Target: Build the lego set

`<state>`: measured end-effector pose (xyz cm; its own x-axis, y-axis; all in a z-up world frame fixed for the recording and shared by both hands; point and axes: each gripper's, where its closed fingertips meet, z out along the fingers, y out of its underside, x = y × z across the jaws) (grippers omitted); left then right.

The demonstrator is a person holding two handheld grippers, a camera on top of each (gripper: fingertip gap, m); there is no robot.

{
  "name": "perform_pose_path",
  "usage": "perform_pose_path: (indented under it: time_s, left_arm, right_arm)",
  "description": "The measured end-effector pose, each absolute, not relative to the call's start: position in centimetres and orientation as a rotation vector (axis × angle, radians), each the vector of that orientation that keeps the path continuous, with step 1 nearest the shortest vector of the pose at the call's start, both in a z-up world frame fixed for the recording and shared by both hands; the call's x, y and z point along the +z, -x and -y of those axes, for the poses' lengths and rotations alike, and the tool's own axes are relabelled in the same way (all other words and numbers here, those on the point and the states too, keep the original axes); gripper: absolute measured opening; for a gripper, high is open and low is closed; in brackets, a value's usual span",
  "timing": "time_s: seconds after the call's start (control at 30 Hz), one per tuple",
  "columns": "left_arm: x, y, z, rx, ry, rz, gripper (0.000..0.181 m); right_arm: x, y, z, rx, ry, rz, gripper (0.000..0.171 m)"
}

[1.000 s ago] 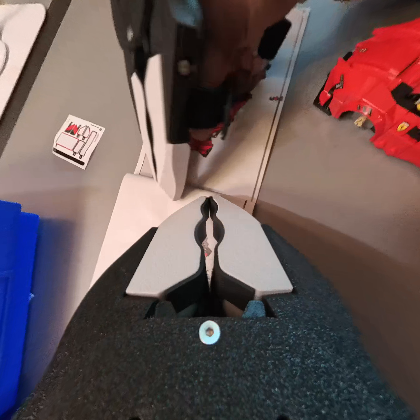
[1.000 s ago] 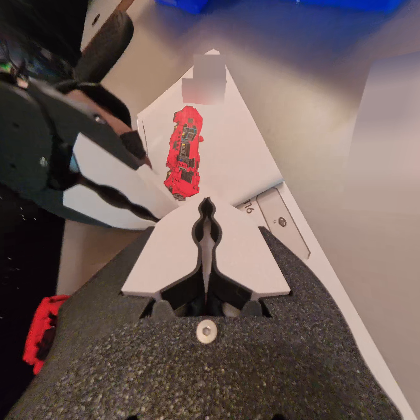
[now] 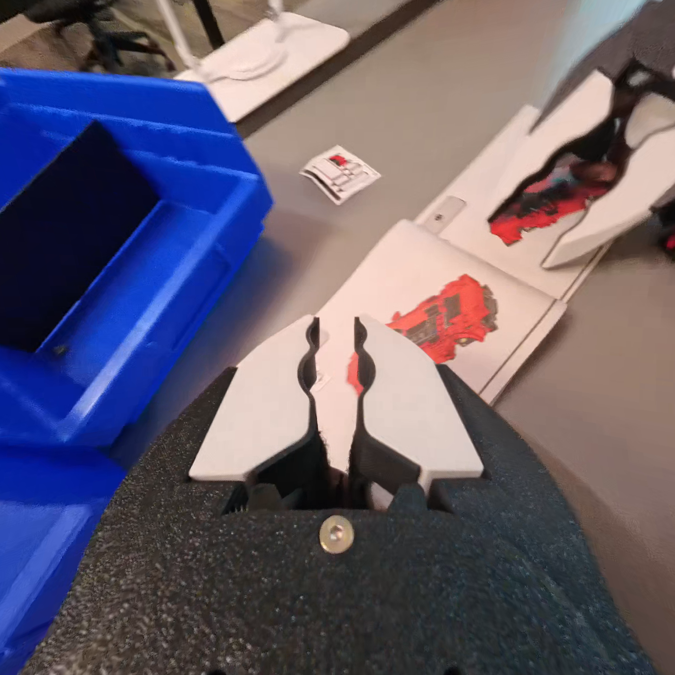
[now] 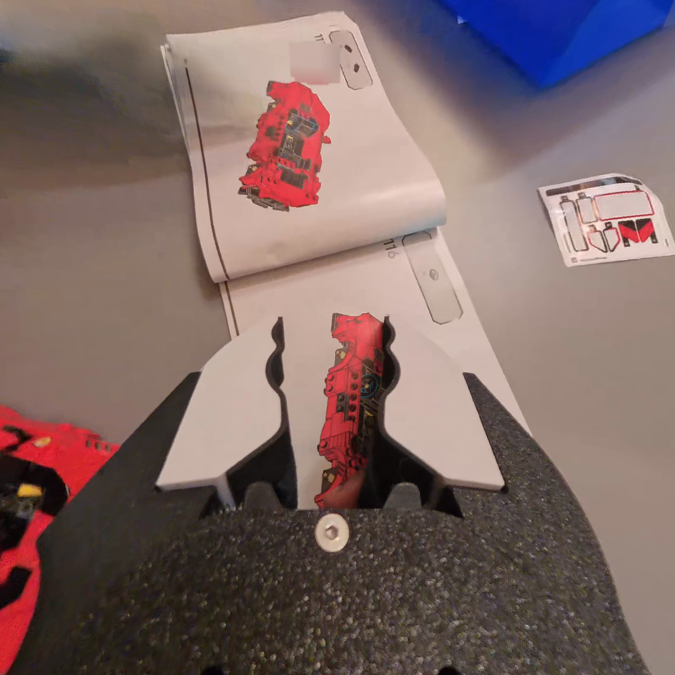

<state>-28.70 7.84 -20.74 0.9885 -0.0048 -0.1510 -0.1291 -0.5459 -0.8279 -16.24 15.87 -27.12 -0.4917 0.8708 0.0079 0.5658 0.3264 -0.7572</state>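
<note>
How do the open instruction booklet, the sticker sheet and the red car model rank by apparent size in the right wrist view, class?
1. Open instruction booklet, clearly largest.
2. Red car model, but it is cropped by the frame edge and nearer the camera, so this is unsure.
3. Sticker sheet, smallest, lying farther off.

Speckled black tool (image 3: 335, 321) body, pale grey fingers (image 3: 263, 394), silver screw (image 3: 336, 534)

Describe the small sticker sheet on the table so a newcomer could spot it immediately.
On the grey table, look between the open instruction booklet and the blue bin. The sticker sheet lies flat there alone, a small curled white square with grey, red and black outlined shapes.
</note>
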Motion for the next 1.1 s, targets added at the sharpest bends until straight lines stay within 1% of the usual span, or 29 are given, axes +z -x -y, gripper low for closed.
perform_pose_path:
  time_s: [0.1, 0.23, 0.37, 0.43, 0.57, 0.73, 0.83, 0.93, 1.1]
  left_arm:
    - [-20.3, 28.6, -7.4, 0.090, 2.091, -0.074, 0.017]
    - [-22.4, 26.6, -7.5, 0.012, 2.158, -0.179, 0.016]
    - [-23.8, 25.3, -7.7, 0.045, 2.216, -0.282, 0.017]
    - [-24.1, 24.8, -7.8, 0.031, 2.226, -0.308, 0.018]
    - [-24.3, 24.7, -7.9, 0.030, 2.228, -0.307, 0.018]
    - [-24.4, 25.6, -7.8, 0.042, 2.231, -0.239, 0.018]
    - [-24.5, 25.9, -7.8, 0.051, 2.237, -0.228, 0.018]
    - [-24.4, 26.1, -7.8, 0.048, 2.231, -0.207, 0.018]
    - [-24.6, 25.9, -7.7, 0.031, 2.242, -0.209, 0.019]
  right_arm:
    - [-27.1, 15.2, -17.5, 1.016, 1.233, 2.217, 0.052]
    - [-27.1, 13.7, -19.7, 1.037, 1.181, 2.256, 0.049]
    - [-27.1, 12.5, -20.5, 1.064, 1.101, 2.316, 0.048]
    - [-26.9, 12.8, -20.8, 1.062, 1.125, 2.292, 0.052]
    - [-23.1, 14.5, -17.2, 1.318, 0.983, 2.152, 0.044]
    - [-22.9, 16.0, -14.9, 1.387, 0.877, 2.145, 0.040]
    - [-23.3, 16.1, -15.3, 1.351, 0.903, 2.158, 0.037]
    - [-26.5, 15.7, -16.0, 1.081, 0.919, 2.332, 0.037]
    - [-26.6, 15.7, -15.9, 1.070, 0.909, 2.334, 0.037]
